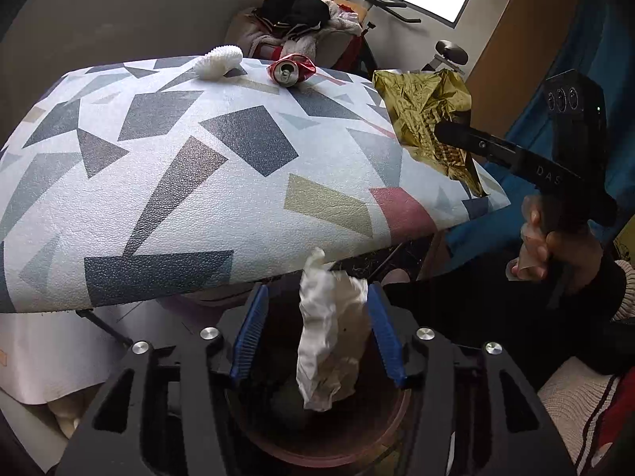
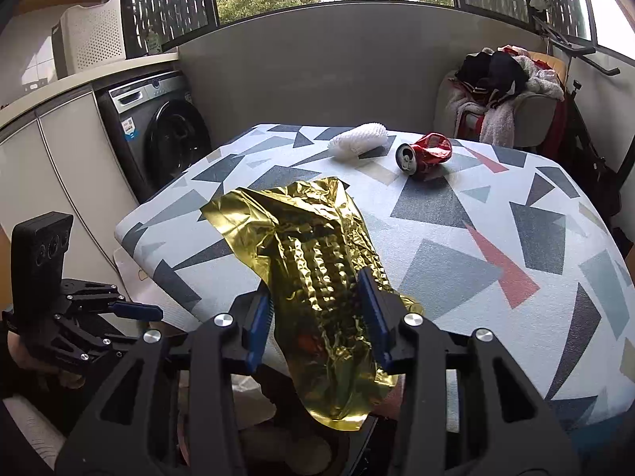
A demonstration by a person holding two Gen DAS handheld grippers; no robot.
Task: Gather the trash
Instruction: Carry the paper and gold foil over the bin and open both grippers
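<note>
My left claw (image 1: 317, 331) hangs just past the near edge of the table (image 1: 166, 182), over a round dark bin (image 1: 337, 440) below that edge. Its blue pads (image 1: 249, 337) stand apart, and a crumpled white tissue (image 1: 331, 341) sits loose between them, above the bin's mouth; one side of it may brush the right pad, though I cannot tell for sure. My right claw (image 2: 317, 317) is at the table's near edge too, closed on a crinkled gold wrapper (image 2: 313, 261) that its pads pinch from both sides. The wrapper's upper half spreads over the table's near corner, and its lower end droops off the edge. From the left camera, the same wrapper (image 1: 428, 119) shows at the table's right corner, with one black finger across it and my right hand (image 1: 555, 254) on the grip below. Toward the table's far edge lies a crushed red can (image 2: 426, 153), its open top turned my way. Just left of it, also near the far edge, rests a white foam net (image 2: 359, 141). Neither touches the other. Beyond the table's far side stands a chair (image 2: 532, 107) heaped with clothes, and to the table's left a washer (image 2: 158, 131) sits under a counter.
</note>
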